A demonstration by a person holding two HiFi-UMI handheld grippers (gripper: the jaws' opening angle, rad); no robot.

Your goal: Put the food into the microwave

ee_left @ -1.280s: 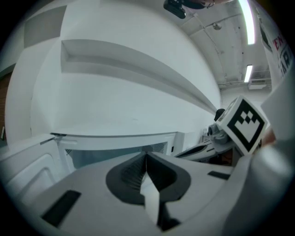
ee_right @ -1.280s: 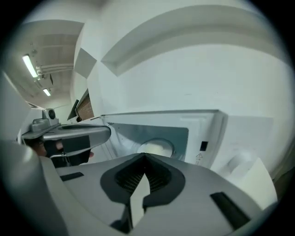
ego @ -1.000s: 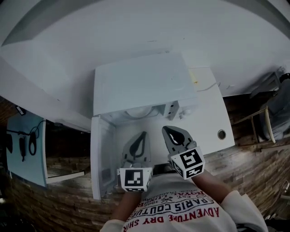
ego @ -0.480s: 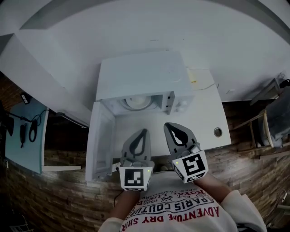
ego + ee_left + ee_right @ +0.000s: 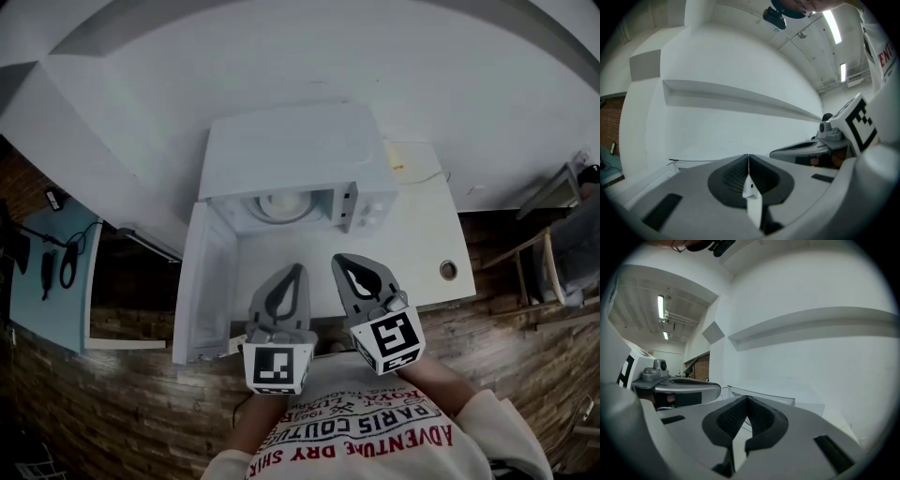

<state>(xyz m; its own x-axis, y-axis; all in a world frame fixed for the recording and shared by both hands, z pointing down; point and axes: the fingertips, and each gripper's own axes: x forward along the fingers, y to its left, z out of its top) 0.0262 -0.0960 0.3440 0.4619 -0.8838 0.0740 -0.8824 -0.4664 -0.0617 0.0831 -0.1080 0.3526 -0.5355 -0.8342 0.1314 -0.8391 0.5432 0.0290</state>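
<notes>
The white microwave stands on a white table, its door swung open to the left. Inside its cavity lies a round pale dish; whether food is on it I cannot tell. My left gripper and right gripper hover side by side in front of the opening, clear of it. Both are shut with nothing between the jaws. In the left gripper view the left gripper shows its jaws meeting in a thin line, and in the right gripper view the right gripper does the same.
The microwave's control panel sits right of the cavity. A round hole marks the table at the right. A chair stands at the far right, and a light blue board with cables at the left. Brick flooring lies below.
Both grippers have drawn back from the microwave toward the person and risen a little, staying shut. More of the cavity and the dish inside now shows.
</notes>
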